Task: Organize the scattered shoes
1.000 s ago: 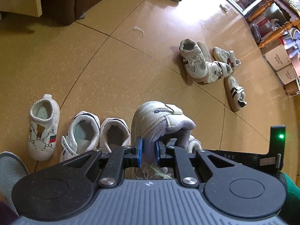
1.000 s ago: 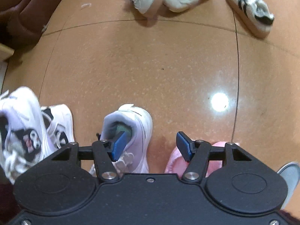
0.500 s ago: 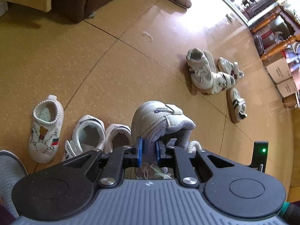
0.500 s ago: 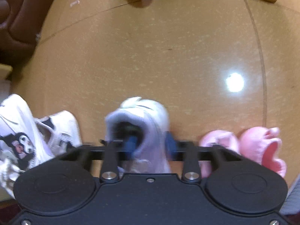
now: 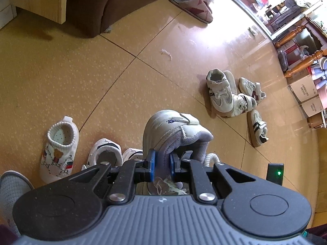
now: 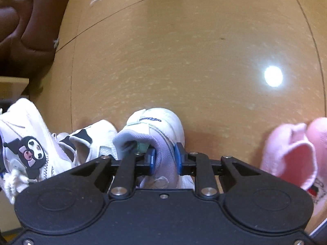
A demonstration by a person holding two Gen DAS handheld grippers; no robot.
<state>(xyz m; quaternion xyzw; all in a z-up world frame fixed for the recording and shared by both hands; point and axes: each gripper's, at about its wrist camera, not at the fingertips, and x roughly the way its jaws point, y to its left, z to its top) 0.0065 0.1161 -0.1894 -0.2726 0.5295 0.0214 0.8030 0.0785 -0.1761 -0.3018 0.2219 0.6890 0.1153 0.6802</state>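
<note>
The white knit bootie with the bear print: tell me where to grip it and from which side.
Pinch one wall of the white knit bootie's ribbed cuff, probably from above: it stands upright, opening upward, on the tan floor.

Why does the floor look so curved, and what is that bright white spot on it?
Both views come through fisheye lenses, which bend the straight tile seams into arcs. In the right wrist view the white spot is a lamp's glare on the glossy floor, and the picture is slightly soft. In the left wrist view daylight washes out the floor at top right.
</note>
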